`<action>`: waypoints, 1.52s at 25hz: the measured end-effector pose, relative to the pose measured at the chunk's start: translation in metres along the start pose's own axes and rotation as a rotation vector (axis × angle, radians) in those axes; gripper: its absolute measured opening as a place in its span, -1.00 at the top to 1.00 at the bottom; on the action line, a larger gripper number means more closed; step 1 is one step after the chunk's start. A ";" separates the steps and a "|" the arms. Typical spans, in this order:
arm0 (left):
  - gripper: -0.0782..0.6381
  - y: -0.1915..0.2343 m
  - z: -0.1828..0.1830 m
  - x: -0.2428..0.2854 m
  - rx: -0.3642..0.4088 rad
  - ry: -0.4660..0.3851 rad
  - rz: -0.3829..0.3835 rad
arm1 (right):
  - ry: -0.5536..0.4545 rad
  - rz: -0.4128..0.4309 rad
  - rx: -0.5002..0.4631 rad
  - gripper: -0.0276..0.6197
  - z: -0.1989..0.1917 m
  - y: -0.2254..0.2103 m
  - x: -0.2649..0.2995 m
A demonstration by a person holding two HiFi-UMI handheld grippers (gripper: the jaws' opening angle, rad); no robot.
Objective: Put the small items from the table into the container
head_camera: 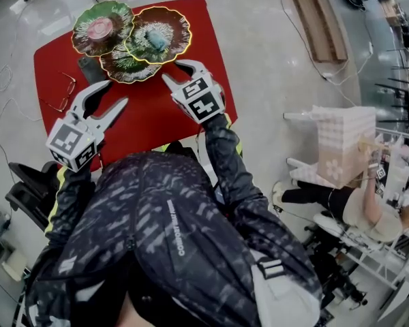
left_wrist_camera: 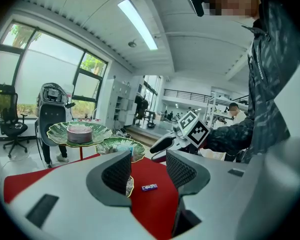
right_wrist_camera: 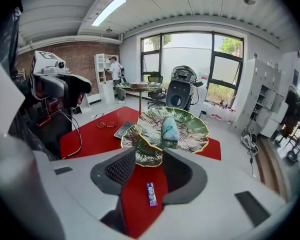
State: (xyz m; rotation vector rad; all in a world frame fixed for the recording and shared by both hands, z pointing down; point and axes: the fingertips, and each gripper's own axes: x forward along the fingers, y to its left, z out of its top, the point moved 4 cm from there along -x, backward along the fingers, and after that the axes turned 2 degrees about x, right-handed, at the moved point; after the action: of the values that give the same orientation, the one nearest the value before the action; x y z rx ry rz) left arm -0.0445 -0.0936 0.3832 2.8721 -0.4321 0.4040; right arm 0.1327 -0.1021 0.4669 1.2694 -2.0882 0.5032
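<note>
Lying on red table (head_camera: 150, 125): purple wrapped bar (right_wrist_camera: 151, 194), near side, was in line with the right gripper's gap, untouched.
Left gripper (head_camera: 116, 92): jaws stood apart, empty.
Right gripper (head_camera: 172, 70): jaws stood apart, empty, near lowest dish.
Container: tiered leaf dishes (head_camera: 176, 24), far end, held teal item (head_camera: 157, 39) and pink tin (head_camera: 100, 27).

The left hand-held gripper (head_camera: 112, 95) and the right hand-held gripper (head_camera: 174, 71) are held out ahead on sleeved arms (head_camera: 225, 157), jaws apart and gripping nothing, tips angled slightly toward each other.
</note>
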 end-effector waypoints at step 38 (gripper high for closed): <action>0.18 -0.005 -0.063 0.018 -0.048 0.221 -0.084 | 0.283 0.065 0.145 0.36 -0.172 -0.019 0.084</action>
State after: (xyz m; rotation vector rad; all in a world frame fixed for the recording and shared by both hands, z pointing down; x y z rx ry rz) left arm -0.0417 -0.0785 0.4467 2.7470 -0.2780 0.6764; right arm 0.1772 -0.0599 0.6496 1.1376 -1.8858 0.8265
